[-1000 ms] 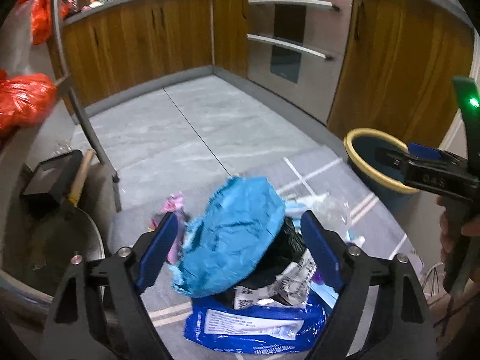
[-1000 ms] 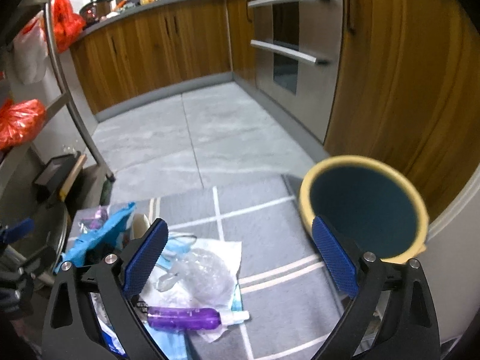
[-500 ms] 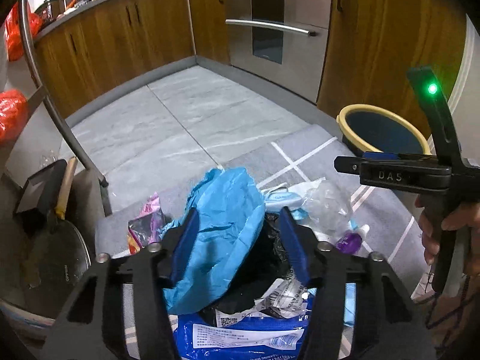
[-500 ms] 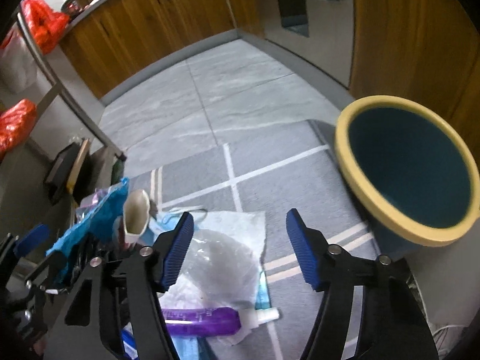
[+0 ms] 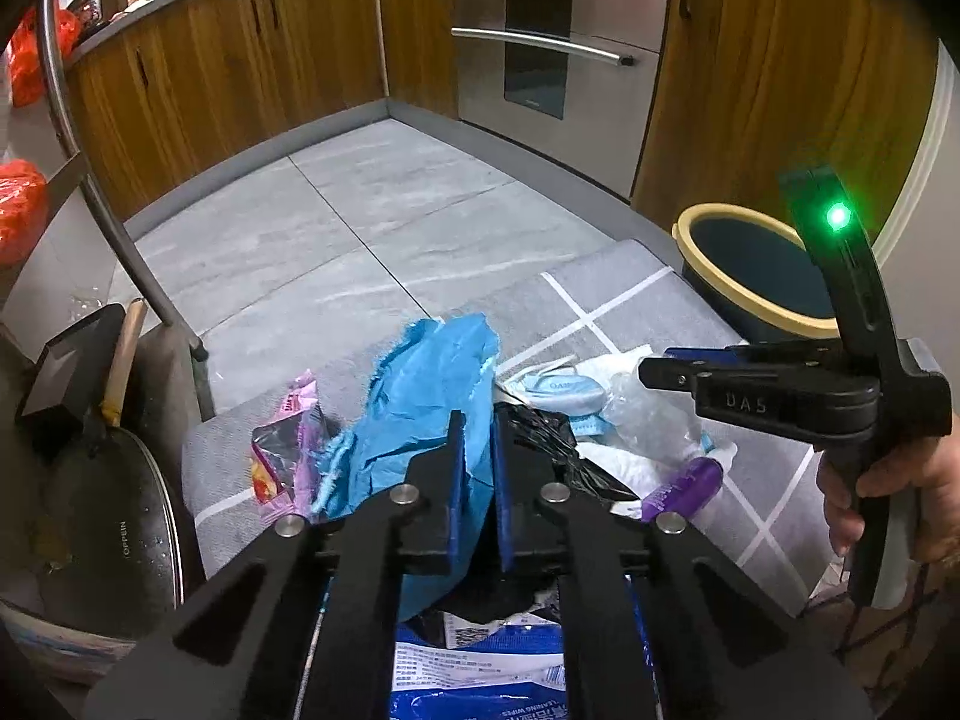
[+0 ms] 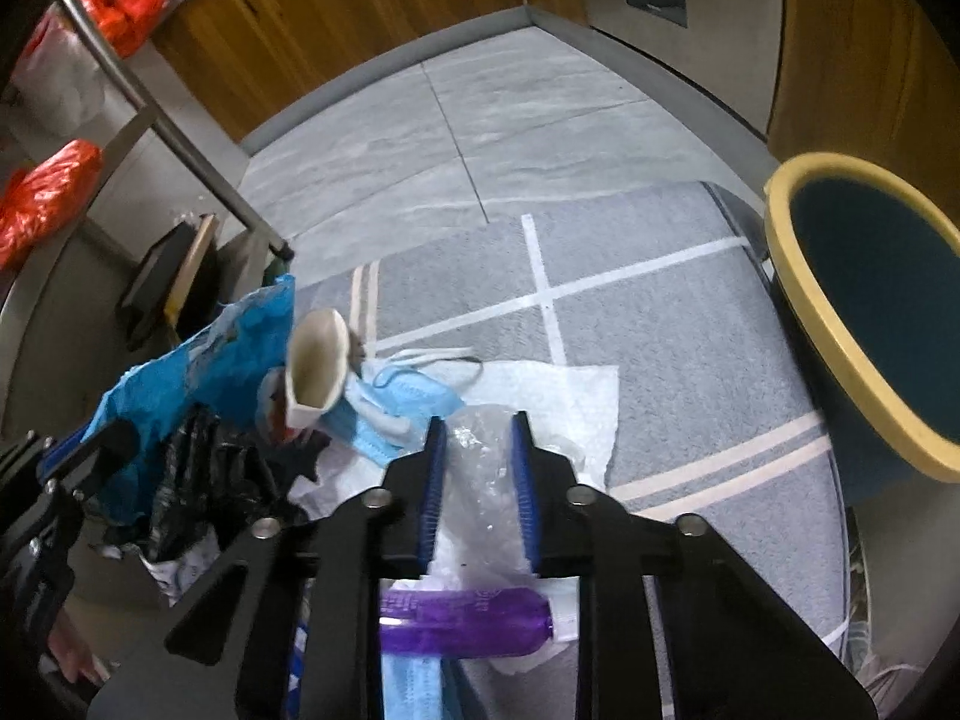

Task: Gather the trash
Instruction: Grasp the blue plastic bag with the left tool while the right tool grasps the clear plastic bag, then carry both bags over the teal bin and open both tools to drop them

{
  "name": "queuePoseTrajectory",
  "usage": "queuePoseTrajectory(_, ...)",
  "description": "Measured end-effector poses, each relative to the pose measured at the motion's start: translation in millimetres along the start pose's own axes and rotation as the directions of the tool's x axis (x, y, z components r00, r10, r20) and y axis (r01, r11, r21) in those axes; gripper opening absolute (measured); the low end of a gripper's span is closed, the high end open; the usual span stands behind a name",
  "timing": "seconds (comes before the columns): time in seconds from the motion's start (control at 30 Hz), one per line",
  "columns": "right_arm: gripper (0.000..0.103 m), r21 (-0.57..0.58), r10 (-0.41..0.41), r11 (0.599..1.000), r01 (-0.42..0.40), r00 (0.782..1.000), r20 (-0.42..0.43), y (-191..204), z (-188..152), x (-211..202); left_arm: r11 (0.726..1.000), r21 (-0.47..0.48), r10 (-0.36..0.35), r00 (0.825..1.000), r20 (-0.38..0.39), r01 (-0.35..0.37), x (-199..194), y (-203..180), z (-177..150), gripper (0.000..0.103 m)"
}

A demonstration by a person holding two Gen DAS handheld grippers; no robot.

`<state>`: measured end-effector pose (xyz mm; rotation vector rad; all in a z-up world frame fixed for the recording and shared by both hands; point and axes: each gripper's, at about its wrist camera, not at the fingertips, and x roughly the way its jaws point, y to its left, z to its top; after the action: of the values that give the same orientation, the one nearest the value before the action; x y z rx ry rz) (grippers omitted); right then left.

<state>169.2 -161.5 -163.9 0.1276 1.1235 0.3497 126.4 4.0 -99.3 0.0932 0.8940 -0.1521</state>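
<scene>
The left gripper (image 5: 474,474) was closing on a crumpled sheet of bright blue paper (image 5: 420,384), and its blue pads already pinched a fold of it. The right gripper (image 6: 478,480) was closing on a scrunched clear plastic bag (image 6: 480,462), which sat squeezed between its pads.

Both things looked very light and soft. The paper would probably bend and could tear, so a thick bunched part was the best place to hold. The clear bag looked slippery and squashy, so the middle of the scrunch seemed safer than a thin loose edge.

All the trash lay in a pile on a grey rug with white lines (image 6: 660,324). In the pile were a purple plastic bottle with a white cap (image 6: 462,624), a light blue face mask (image 6: 402,402), a squashed white paper cup (image 6: 315,366), a black plastic bag (image 6: 198,480), a pink snack wrapper (image 5: 288,450) and a dark blue packet with white writing (image 5: 474,678).

A round dark blue bin with a yellow rim (image 6: 864,312) stood at the edge of the rug, near the pile, and it looked empty.

The rug lay on a grey tiled floor (image 5: 336,228). Brown wooden cupboards (image 5: 210,60) and a silver oven (image 5: 540,48) stood behind. Red plastic bags (image 6: 42,198) hung at the side.
</scene>
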Motion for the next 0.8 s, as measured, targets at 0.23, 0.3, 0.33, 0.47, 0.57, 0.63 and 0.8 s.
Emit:
queuePoseTrajectory(0.23, 0.016, 0.006, -0.014, 1.0, 0.014, 0.997, 0.075, 1.4, 7.4, -25.8, 0.998, 0.011, 0.065, 0.992, 0.108, -0.067, -28.8, 3.0, 8.3, 0.007)
queuePoseTrajectory(0.3, 0.015, 0.006, -0.021, 1.0, 0.021, 0.995, 0.101, 1.5, 9.7, -35.8, 0.998, -0.002, 0.063, 0.988, 0.138, -0.063, -37.3, 5.4, 11.7, 0.007)
queuePoseTrajectory(0.33, 0.015, 0.006, -0.025, 1.0, 0.025, 0.994, 0.108, 1.5, 10.7, -40.1, 0.998, -0.012, 0.055, 0.986, 0.159, -0.054, -43.3, 6.0, 13.8, 0.007)
queuePoseTrajectory(0.47, 0.015, -0.011, -0.065, 0.998, 0.068, 0.986, 0.154, 5.0, 16.6, -69.8, 0.999, -0.028, 0.034, 0.975, 0.222, -0.029, -61.8, 6.6, 21.2, 0.007)
queuePoseTrajectory(0.57, 0.015, -0.023, -0.065, 0.997, 0.07, 0.982, 0.179, 7.2, 25.2, -96.2, 0.999, -0.034, 0.011, 0.966, 0.259, -0.002, -71.6, 4.2, 28.2, 0.007)
queuePoseTrajectory(0.63, 0.015, -0.041, -0.06, 0.997, 0.07, 0.975, 0.212, 7.0, 33.4, -120.9, 0.999, -0.035, -0.001, 0.959, 0.283, 0.012, -76.9, 1.8, 32.5, 0.007)
queuePoseTrajectory(0.8, 0.015, -0.115, -0.118, 0.981, 0.157, 0.95, 0.29, -1.7, 44.1, -162.3, 0.999, -0.02, -0.038, 0.945, 0.324, 0.047, -87.2, -7.4, 40.5, 0.007)
